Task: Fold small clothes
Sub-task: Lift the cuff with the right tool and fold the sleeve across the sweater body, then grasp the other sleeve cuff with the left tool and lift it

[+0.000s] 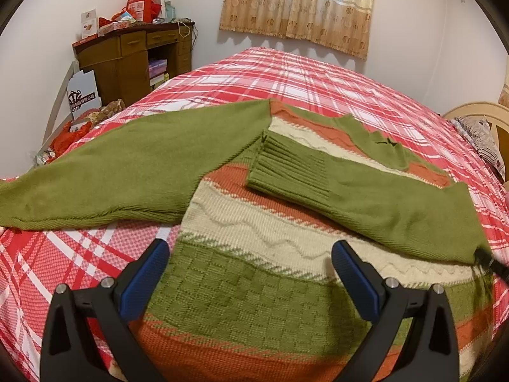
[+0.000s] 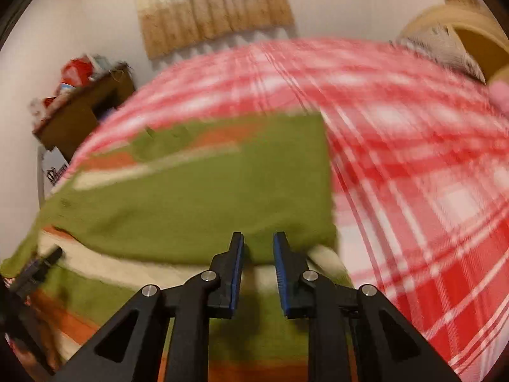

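Observation:
A knitted sweater (image 1: 254,286) with green, cream and orange bands lies flat on the bed. One green sleeve (image 1: 127,172) stretches out to the left. The other sleeve (image 1: 366,197) is folded across the body, its ribbed cuff near the middle. My left gripper (image 1: 251,267) hovers over the green checked band with its jaws wide open and nothing between them. My right gripper (image 2: 258,242) sits at the near edge of the folded sleeve (image 2: 206,197). Its blue pads stand a narrow gap apart and no cloth is pinched between them. The right wrist view is blurred.
The bed carries a red and white plaid sheet (image 1: 302,76). A brown desk (image 1: 133,60) piled with red boxes stands at the far left. A beige curtain (image 1: 299,6) hangs behind. A pillow and wooden headboard (image 1: 483,140) lie at the right.

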`<action>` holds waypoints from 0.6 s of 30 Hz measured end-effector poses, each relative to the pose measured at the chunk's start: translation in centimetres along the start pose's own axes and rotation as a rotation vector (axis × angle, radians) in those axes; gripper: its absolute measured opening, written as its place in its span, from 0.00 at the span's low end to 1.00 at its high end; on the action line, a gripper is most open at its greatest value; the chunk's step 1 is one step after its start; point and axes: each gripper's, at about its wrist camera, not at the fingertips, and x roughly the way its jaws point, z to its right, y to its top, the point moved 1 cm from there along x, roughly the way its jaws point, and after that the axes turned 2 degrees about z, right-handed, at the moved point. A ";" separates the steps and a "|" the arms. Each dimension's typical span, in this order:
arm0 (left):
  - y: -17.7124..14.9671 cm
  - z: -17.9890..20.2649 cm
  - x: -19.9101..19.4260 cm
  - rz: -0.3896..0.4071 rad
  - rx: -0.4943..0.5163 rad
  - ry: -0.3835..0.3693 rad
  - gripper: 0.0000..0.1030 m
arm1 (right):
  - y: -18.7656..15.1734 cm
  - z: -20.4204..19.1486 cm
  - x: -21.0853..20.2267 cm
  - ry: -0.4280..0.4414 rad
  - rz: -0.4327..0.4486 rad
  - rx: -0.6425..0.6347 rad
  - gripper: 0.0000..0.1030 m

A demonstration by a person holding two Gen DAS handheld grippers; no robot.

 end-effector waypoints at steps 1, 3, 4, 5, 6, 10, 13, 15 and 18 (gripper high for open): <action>0.0 0.0 0.0 -0.002 0.002 0.003 1.00 | -0.3 0.1 -0.2 0.019 0.031 0.010 0.20; 0.0 0.1 0.0 -0.011 0.016 0.008 1.00 | -0.2 -0.1 -0.1 0.014 0.030 0.006 0.21; 0.0 0.1 0.0 -0.016 0.021 0.007 1.00 | -0.1 -0.6 0.1 -0.005 0.031 -0.015 0.22; 0.0 0.1 -0.1 -0.031 0.031 0.003 1.00 | -0.3 -1.0 0.3 -0.013 0.034 -0.033 0.26; 0.0 0.0 -0.3 -0.042 0.041 0.008 1.00 | -0.4 -1.2 0.3 -0.013 0.035 -0.055 0.34; 0.2 -3.3 -2.7 -0.046 -0.035 0.122 1.00 | -1.1 -2.1 0.1 0.036 0.022 -0.134 0.70; 1.3 -8.8 -5.6 0.018 -0.181 0.190 1.00 | -1.8 -2.6 0.3 -0.009 0.004 -0.177 0.74; 2.6 -13.1 -7.2 0.071 -0.263 0.308 1.00 | -1.8 -2.7 0.4 -0.018 -0.001 -0.180 0.75; 4.2 -18.8 -8.2 0.109 -0.348 0.488 1.00 | -1.9 -2.4 0.2 -0.005 0.002 -0.165 0.75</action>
